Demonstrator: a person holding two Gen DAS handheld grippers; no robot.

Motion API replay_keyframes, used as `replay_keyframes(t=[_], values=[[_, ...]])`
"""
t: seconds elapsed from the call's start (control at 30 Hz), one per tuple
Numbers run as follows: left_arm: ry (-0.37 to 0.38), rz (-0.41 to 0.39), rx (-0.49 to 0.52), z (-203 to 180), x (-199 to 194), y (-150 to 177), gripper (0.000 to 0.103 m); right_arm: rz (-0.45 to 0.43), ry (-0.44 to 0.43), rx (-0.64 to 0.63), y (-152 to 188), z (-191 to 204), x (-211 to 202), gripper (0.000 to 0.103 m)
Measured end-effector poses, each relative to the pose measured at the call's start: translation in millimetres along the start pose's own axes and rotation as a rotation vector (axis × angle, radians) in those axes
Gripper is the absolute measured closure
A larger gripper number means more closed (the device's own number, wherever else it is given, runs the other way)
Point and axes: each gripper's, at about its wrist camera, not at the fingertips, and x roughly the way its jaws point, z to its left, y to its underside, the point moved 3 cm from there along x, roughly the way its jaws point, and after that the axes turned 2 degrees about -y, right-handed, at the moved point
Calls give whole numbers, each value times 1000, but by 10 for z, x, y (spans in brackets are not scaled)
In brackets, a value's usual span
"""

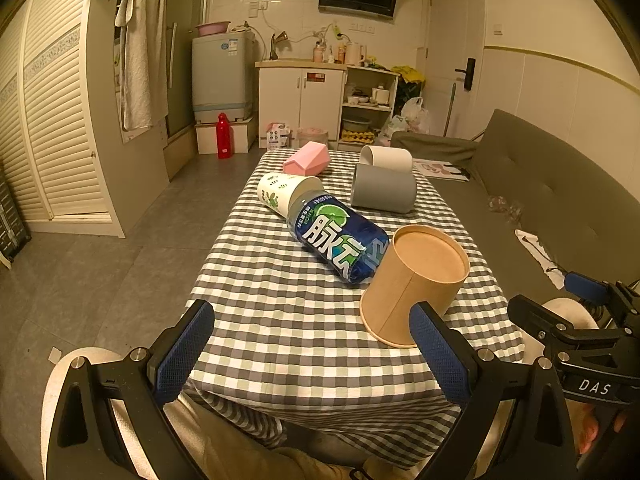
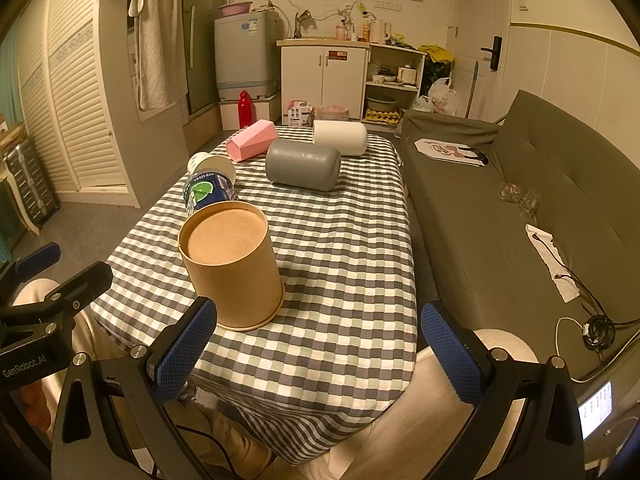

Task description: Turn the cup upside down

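A brown paper cup (image 2: 232,264) stands upside down near the table's (image 2: 340,280) front edge. Both grippers, left (image 1: 312,348) and right (image 2: 318,344), hang spread wide and empty. A careless nudge could topple it.

Cup (image 2: 232,264) before bottle (image 2: 208,192), on table (image 2: 340,280)

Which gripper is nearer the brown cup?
Right, narrowly. The right gripper has the brown cup by its left finger; the left gripper has it beyond its right finger. Both open.
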Motion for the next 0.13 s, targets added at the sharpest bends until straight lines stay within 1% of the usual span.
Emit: replay_keyframes(t=[0.13], values=[[1,-3,1,-16,-1,-3,2,1,0,-1,2,0,2,0]])
